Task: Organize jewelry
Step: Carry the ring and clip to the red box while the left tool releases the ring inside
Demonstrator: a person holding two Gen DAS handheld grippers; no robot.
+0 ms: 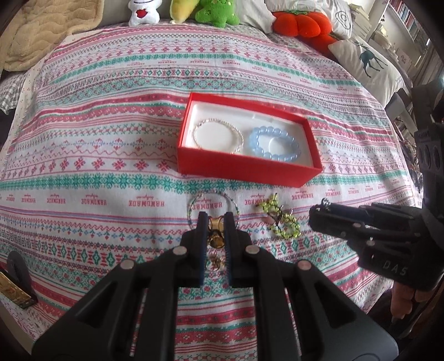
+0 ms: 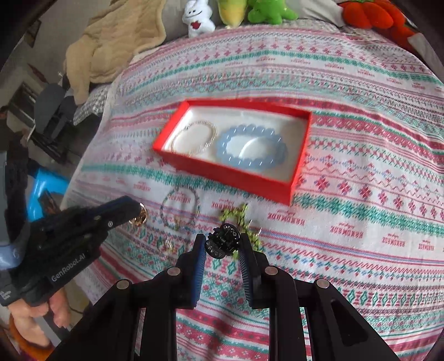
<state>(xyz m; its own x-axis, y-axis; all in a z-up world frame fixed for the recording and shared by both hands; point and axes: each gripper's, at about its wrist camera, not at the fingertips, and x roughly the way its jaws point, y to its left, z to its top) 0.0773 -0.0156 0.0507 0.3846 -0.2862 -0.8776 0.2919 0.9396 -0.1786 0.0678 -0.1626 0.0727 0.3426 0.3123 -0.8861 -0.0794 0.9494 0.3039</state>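
Observation:
My left gripper [image 1: 216,222] is shut on a gold earring [image 1: 215,225], held just above the patterned bedspread. A second gold earring [image 1: 215,261] lies on the cloth below it. My right gripper [image 2: 222,240] is shut on a small black ornament [image 2: 222,241], also lifted off the cloth. Behind both sits an open red box [image 1: 244,166] with a white lining. It holds a pearl bracelet [image 1: 213,120] and a blue bead bracelet [image 1: 254,138]. A thin beaded bracelet [image 1: 191,207] and a green bead piece [image 1: 288,222] lie in front of the box.
Plush toys [image 1: 213,12] and a deer pillow [image 1: 369,64] line the far end of the bed. A beige blanket [image 2: 111,41] hangs over the far left corner. The bed's left edge drops to a floor with a blue object [image 2: 47,183].

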